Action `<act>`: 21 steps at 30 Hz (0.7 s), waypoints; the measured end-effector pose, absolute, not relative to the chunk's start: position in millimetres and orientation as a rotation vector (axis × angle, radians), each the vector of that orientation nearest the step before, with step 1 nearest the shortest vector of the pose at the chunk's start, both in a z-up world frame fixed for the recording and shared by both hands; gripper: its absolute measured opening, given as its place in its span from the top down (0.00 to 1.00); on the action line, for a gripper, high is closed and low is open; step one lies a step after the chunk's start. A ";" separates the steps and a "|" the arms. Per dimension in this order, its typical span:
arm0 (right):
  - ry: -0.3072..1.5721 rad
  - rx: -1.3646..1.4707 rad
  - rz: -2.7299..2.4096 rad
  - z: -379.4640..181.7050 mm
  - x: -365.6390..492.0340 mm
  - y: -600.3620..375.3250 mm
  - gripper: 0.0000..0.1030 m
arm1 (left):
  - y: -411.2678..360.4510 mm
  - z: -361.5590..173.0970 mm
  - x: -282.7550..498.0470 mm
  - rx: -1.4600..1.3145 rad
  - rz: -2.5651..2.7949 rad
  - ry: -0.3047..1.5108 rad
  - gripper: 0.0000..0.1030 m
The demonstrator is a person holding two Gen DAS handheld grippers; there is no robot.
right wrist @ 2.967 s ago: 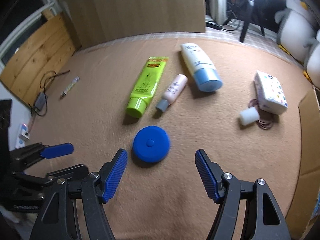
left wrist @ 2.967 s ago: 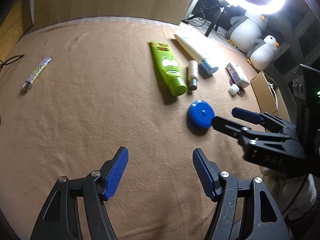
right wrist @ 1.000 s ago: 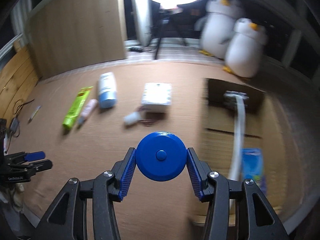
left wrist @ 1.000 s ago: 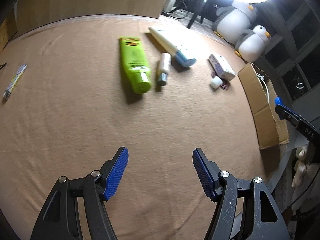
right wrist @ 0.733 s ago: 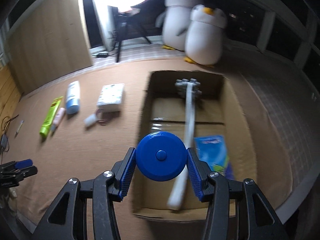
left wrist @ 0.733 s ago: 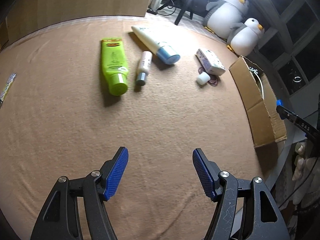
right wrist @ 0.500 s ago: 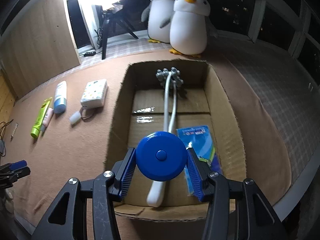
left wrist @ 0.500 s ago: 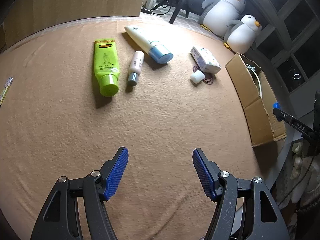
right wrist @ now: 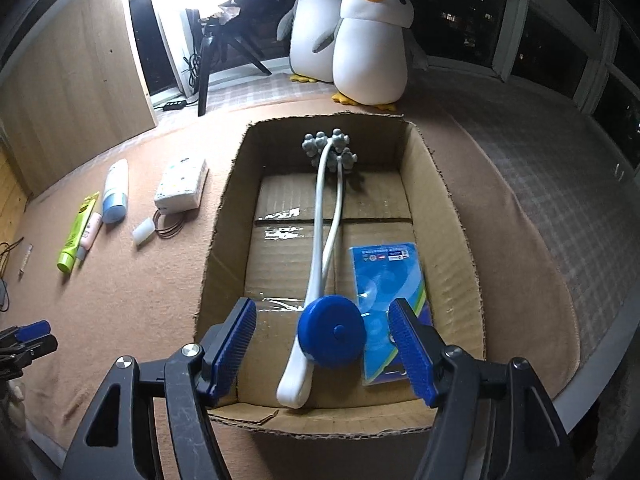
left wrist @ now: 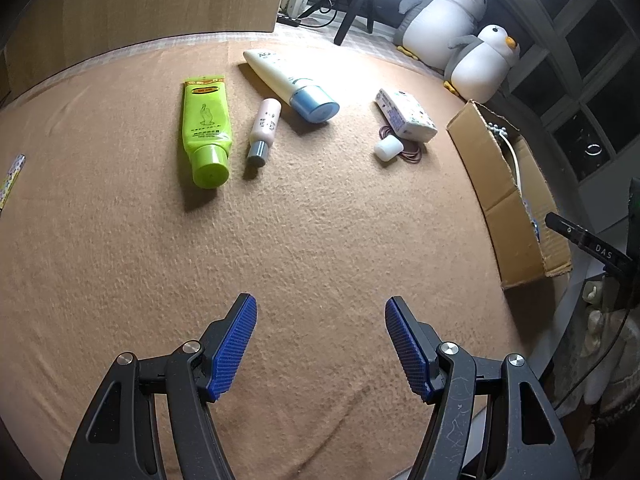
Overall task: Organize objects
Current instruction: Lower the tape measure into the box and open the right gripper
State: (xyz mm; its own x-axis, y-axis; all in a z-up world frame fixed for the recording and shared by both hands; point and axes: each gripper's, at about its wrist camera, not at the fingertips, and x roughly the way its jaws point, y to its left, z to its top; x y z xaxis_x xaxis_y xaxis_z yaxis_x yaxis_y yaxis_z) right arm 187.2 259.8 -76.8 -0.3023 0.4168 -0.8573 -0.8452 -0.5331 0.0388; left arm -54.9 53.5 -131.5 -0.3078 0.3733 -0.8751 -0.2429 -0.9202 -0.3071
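My right gripper [right wrist: 322, 336] is open over the near end of the cardboard box [right wrist: 224, 216]. The round blue case [right wrist: 331, 331] lies free between its fingers, in the box on the white massager handle [right wrist: 320, 248]. A blue packet [right wrist: 390, 276] lies beside it. My left gripper [left wrist: 320, 344] is open and empty above the brown cloth. Ahead of it lie a green tube [left wrist: 206, 136], a small pink bottle [left wrist: 265, 128], a white tube with a blue cap [left wrist: 292, 84], a white patterned box [left wrist: 406, 114] and a small white cap [left wrist: 387, 148].
The box stands at the table's right edge [left wrist: 508, 200]. Two plush penguins [right wrist: 360, 32] and a ring light on a tripod stand behind it. A thin patterned stick [left wrist: 10, 178] lies at the far left. Hair ties [left wrist: 412, 154] lie by the white cap.
My right gripper carried the blue case over the box, then opened and released it onto the massager handle. My left gripper stayed open while its view swung right.
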 end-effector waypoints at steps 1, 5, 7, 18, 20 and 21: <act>0.636 -1.065 1.930 -76.2 185.9 259.2 0.37 | 53.1 -131.4 -54.4 -1.564 2.267 -0.166 0.32; 0.636 -1.064 1.951 -73.3 178.0 255.1 0.37 | 49.1 -132.2 -54.6 -1.569 2.271 -0.174 0.32; 0.640 -1.060 1.969 -70.9 171.9 252.7 0.37 | 46.4 -132.4 -54.5 -1.570 2.274 -0.176 0.32; 0.648 -1.063 2.128 -58.5 113.7 239.1 0.37 | 25.9 -134.9 -57.4 -1.584 2.300 -0.202 0.32; 0.649 -1.074 2.163 -57.1 97.8 236.1 0.37 | 20.4 -135.3 -59.2 -1.587 2.308 -0.211 0.32; 0.649 -1.079 2.182 -56.4 89.3 234.6 0.37 | 17.8 -135.4 -60.0 -1.589 2.311 -0.215 0.32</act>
State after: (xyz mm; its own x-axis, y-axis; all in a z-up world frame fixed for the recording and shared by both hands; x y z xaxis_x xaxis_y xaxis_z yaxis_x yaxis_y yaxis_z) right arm 89.3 234.6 -56.4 -0.4801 0.3047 -0.8226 -0.7047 -0.6923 0.1549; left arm -60.0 17.8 -135.4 -0.3255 0.3490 -0.8788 -0.1813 -0.9352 -0.3042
